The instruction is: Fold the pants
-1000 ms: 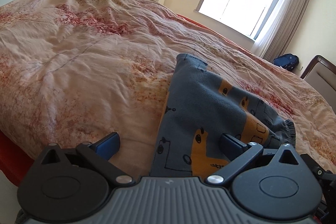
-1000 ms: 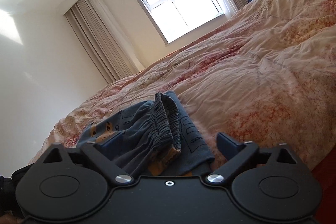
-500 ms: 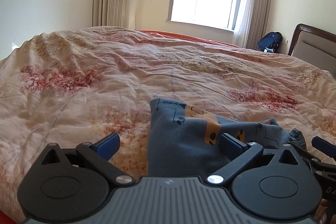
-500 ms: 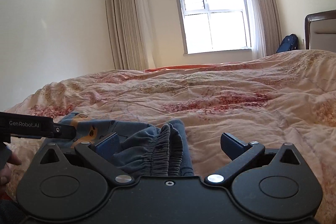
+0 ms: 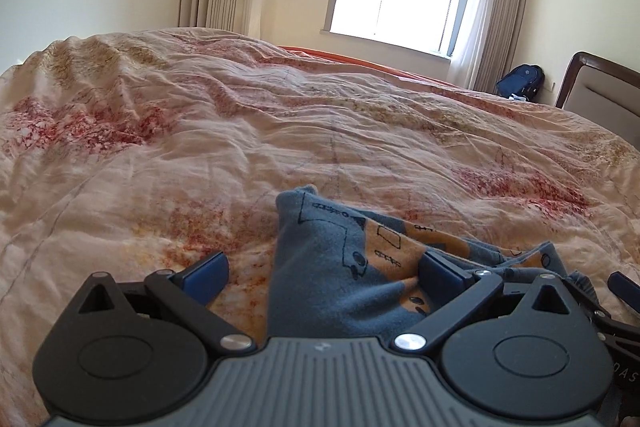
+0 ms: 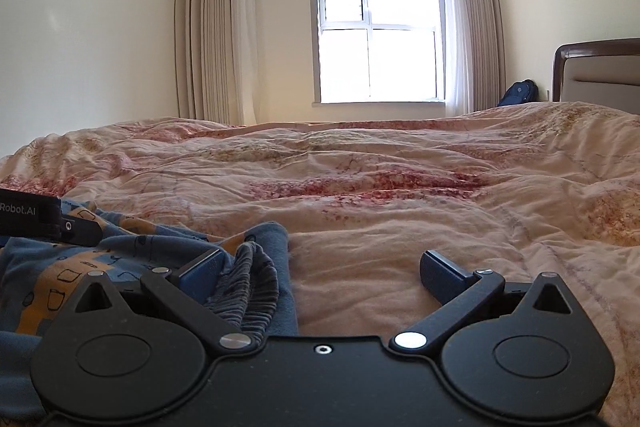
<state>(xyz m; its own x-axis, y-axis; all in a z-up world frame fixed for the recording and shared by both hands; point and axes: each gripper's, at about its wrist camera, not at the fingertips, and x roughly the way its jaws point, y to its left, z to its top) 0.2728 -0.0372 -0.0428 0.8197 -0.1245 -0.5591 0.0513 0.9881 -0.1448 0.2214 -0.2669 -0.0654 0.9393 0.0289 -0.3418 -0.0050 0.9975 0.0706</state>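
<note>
Blue patterned pants [image 5: 344,279] bunched on the bed quilt [image 5: 280,147], at its near edge.

Left tongs [image 5: 324,273] spread wide over the folded cloth, right tongs [image 6: 320,269] released too, elastic waistband [image 6: 256,283] beside their left finger.

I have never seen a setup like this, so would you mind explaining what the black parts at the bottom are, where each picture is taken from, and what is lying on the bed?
There is no robot: a person holds one pair of tongs in each hand, and a camera on each looks forward along its two blue-tipped fingers. One picture is from the left tongs, the other from the right tongs. The black shapes are the tongs' own bodies. Both sets stand open and grip nothing. On the pink floral quilt lie blue pants with an orange print. Their gathered waistband lies between the right tongs' fingers. Behind are a window, curtains, a headboard and a dark backpack.
</note>
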